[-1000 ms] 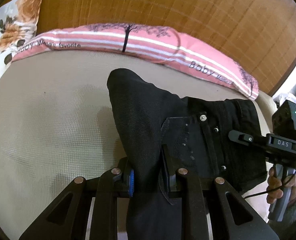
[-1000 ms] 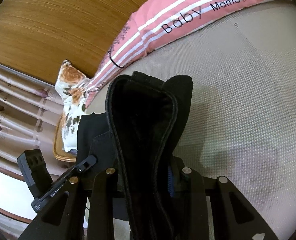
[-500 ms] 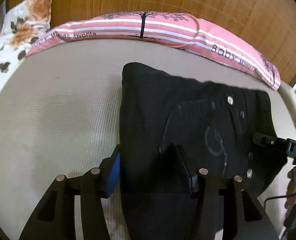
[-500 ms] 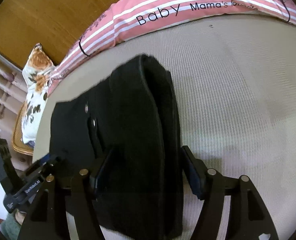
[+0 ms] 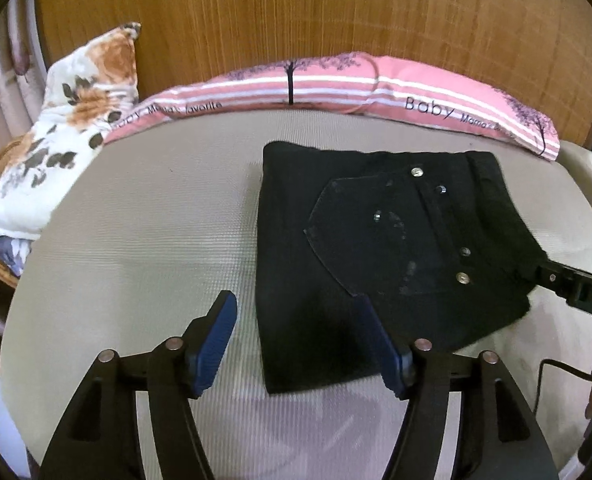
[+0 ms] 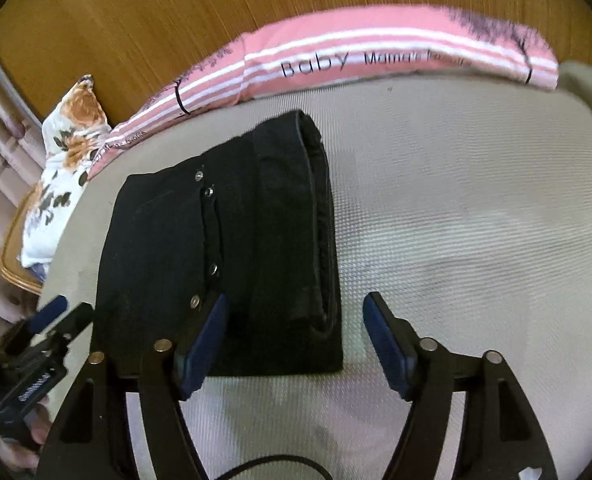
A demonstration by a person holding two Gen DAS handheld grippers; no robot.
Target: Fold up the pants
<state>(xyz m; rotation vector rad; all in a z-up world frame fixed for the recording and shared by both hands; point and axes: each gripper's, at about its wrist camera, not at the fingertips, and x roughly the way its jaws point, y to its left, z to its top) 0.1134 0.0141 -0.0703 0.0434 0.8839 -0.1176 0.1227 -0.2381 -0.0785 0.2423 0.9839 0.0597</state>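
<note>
Both claws have let go within the last second. The left gripper (image 5: 308, 340) now stands wide open with nothing between its blue pads, where a second ago it was clamped on a bunch of black cloth; its right pad hangs over the near left part of the bundle, its left pad over bare bed. The right gripper (image 6: 296, 336) is likewise spread wide and empty, its left pad over the near edge of the cloth and its right pad over the mattress, after pinching the thick rolled edge a moment before.

Between and just beyond them, the black jeans (image 5: 380, 248) lie flat as a compact folded rectangle on the beige mattress cover (image 5: 144, 240), back pocket and rivets facing up, the doubled leg edge along the right side. Half a second ago the cloth was just settling; now it rests unsupported and holds its shape.

Further out, the pink striped pillow (image 5: 376, 88) runs along the wooden headboard (image 5: 336, 12), well apart from the jeans, with a floral cushion (image 5: 68, 128) off to the left.

By my reading the fold is finished, or nearly so; only a light smoothing could remain.
</note>
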